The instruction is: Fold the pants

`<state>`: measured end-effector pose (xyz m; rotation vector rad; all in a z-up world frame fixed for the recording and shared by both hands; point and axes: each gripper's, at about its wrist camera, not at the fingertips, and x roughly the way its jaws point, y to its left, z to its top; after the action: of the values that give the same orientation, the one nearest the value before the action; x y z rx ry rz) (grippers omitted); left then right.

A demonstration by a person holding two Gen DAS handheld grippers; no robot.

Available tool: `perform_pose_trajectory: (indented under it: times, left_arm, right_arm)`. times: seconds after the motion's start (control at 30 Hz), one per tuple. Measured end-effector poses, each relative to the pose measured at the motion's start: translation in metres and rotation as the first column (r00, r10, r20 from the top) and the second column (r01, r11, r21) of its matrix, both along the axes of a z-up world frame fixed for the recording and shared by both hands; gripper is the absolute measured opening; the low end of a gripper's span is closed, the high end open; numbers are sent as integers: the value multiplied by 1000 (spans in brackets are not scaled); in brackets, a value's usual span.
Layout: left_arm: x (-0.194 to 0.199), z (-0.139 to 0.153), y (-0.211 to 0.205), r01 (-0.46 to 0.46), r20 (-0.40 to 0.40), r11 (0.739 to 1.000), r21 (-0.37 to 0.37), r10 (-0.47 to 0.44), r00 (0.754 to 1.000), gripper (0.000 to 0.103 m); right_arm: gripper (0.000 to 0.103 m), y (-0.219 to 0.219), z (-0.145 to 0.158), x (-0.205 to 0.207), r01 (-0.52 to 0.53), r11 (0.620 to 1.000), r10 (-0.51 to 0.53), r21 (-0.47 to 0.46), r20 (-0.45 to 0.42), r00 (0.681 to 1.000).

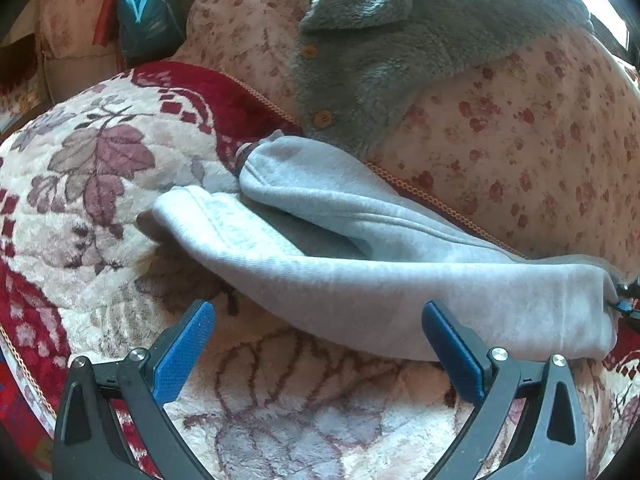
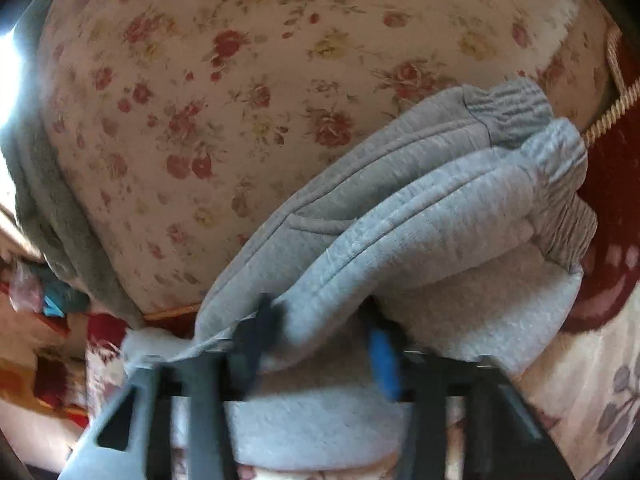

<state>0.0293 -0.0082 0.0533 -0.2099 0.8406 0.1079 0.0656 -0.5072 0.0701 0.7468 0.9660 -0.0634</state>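
Now: grey pants [image 1: 360,248] folded lengthwise on the floral blanket [image 1: 100,184].
Left gripper [image 1: 318,344] hovers just before the pants, its blue pads wide apart and empty. Right gripper [image 2: 320,344] is blurred, with pants fabric bunched between its fingers; whether it clamps, I cannot tell.

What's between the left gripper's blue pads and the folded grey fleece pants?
Left wrist view: only bare cream-and-red floral plush blanket lies between the left gripper and the grey fleece pants; jaws wide apart, short of the cloth.
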Motion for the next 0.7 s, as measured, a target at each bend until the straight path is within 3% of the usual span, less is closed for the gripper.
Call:
perform_pose_trajectory:
  times: [0.07, 0.23, 0.37, 0.5, 0.6, 0.63, 0.67, 0.7]
  left_arm:
    - [-2, -2, 3, -3, -5, 1000, 3, 3, 1000, 103]
    - [-18, -3, 13, -12, 5, 999, -35, 12, 1000, 103]
    - [-31, -6, 18, -20, 12, 996, -92, 22, 1000, 103]
    - [-34, -16, 20, -35, -12, 991, -133, 33, 999, 103]
    - [-35, -23, 22, -61, -30, 987, -147, 57, 998, 103]
    - [-35, -24, 23, -70, -29, 988, -141, 66, 997, 103]
    - [-36, -26, 25, -78, -29, 988, -135, 75, 997, 103]
    - [-35, -28, 27, -85, -31, 987, -133, 82, 996, 103]
  right_arm:
    - [21, 11, 12, -13, -49, 998, 51, -38, 32, 998]
    - [18, 24, 17, -69, -103, 994, 105, -31, 71, 992]
    - [18, 24, -5, -140, -119, 993, 119, -5, 70, 990]
    - [19, 20, -43, -183, -100, 993, 96, 69, 49, 994]
    - [30, 14, -52, -201, -53, 995, 43, 86, 108, 993]
    - [51, 11, -52, -206, -30, 996, 20, 86, 125, 992]
    - [85, 10, -52, -209, -12, 996, -1, 93, 137, 991]
    - [98, 7, -52, -213, 11, 994, -29, 112, 158, 987]
